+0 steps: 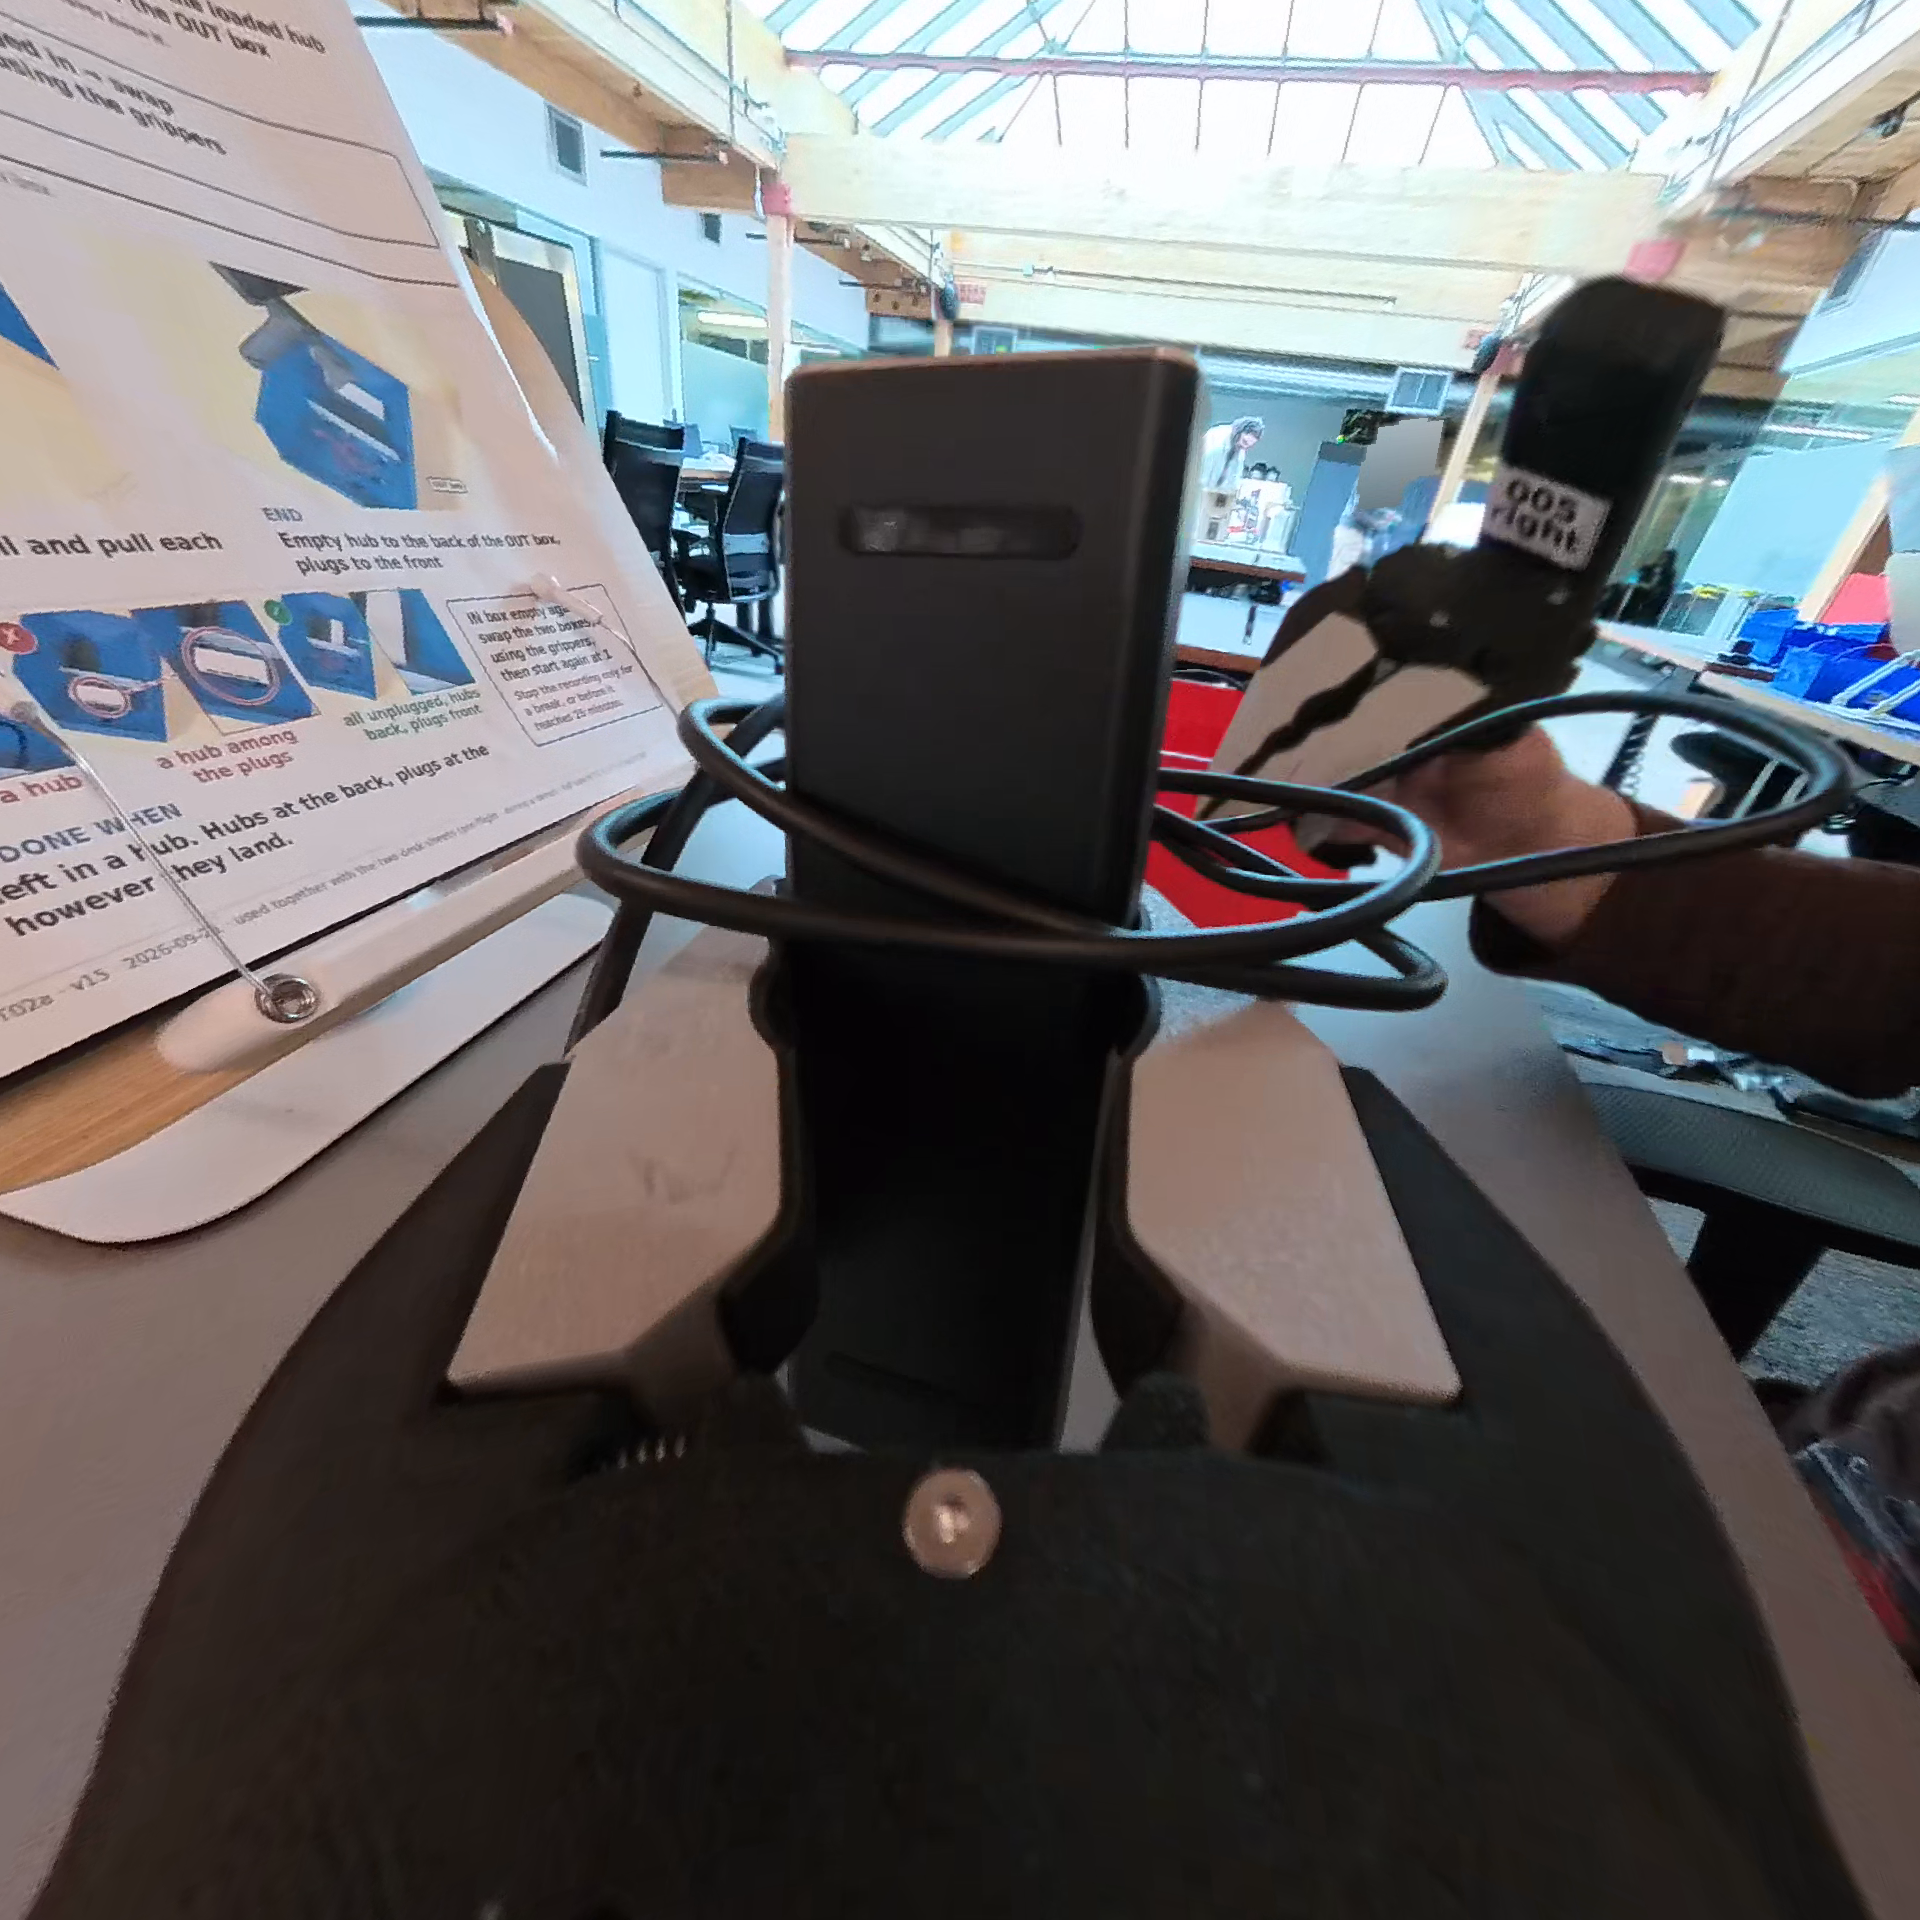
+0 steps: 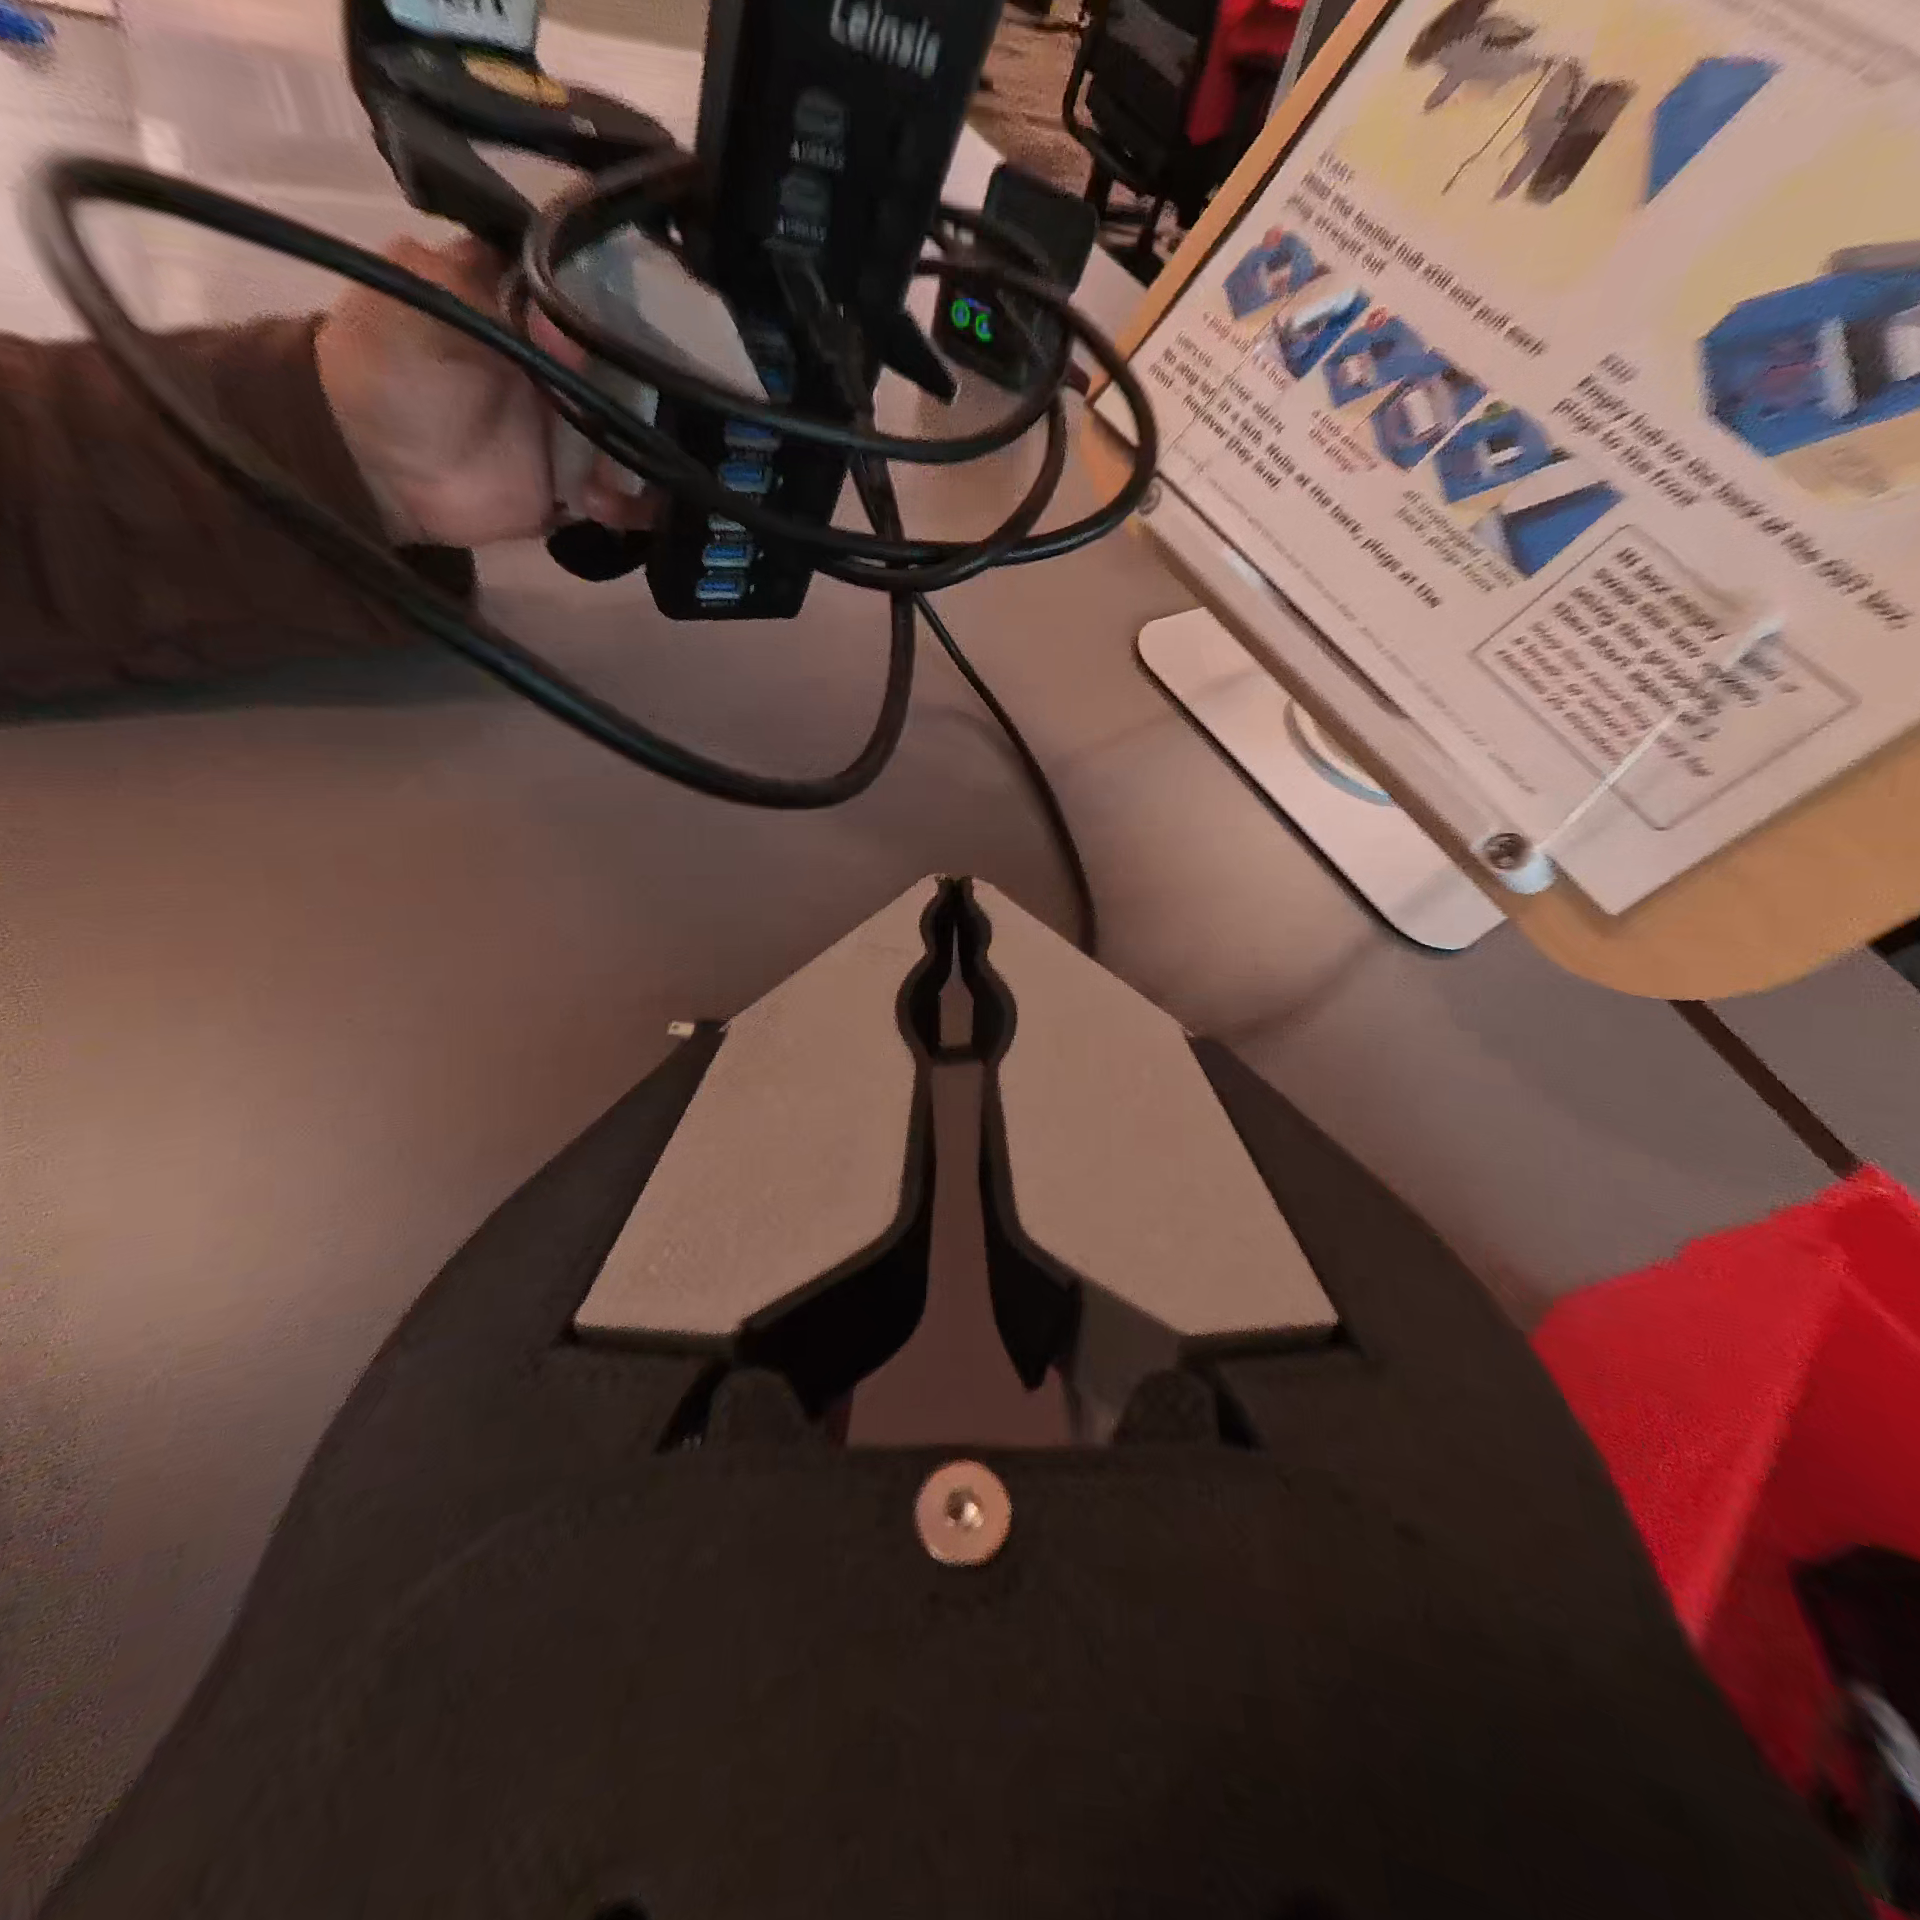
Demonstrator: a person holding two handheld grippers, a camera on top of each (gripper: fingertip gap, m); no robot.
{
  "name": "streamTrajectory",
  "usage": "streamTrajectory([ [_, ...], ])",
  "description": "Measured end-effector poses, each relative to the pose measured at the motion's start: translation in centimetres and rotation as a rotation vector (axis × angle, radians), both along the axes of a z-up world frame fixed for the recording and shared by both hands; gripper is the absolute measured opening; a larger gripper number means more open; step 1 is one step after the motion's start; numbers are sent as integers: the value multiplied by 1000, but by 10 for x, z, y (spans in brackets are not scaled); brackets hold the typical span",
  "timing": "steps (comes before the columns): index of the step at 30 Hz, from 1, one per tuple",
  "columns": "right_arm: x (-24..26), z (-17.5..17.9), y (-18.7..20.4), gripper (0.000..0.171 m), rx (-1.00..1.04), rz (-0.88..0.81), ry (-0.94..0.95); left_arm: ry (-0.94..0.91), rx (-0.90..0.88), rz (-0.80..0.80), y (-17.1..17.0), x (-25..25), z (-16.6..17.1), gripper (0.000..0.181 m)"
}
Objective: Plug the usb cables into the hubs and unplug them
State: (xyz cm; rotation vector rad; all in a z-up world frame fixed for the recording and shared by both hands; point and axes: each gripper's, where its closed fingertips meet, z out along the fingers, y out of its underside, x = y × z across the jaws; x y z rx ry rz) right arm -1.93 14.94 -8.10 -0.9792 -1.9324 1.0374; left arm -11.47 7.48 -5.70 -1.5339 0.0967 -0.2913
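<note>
Your left gripper [image 1: 951,997] holds the upright black rectangular hub [image 1: 987,623] between its fingers [image 1: 665,1174], above the grey worktop [image 2: 312,1039]. The thin black cable [image 1: 1039,925] loops around the hub. Left of it stands the printed instruction sheet [image 1: 260,520]; your right gripper [image 1: 1247,800] is to the right.

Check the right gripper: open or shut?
Shut. The right gripper has its fingertips touching with nothing between them, above the table.
</note>
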Motion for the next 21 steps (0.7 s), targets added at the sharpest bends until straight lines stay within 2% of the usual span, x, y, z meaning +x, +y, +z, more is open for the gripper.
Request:
streamTrajectory([
  [4, -28, -24, -20, 0, -49, 32, 5, 1, -30, 13, 3, -4, -9, 60],
  [9, -55, -24, -22, 0, -102, 69, 21, -10, -50, 40, 6, -8, -16, 60],
  [15, -56, -39, -17, 0, -130, 81, -15, -4, -57, 64, 6, -12, -16, 60],
  [21, -49, -24, -16, 0, -164, 69, 32, -2, -35, 50, 7, -5, -11, 60],
])
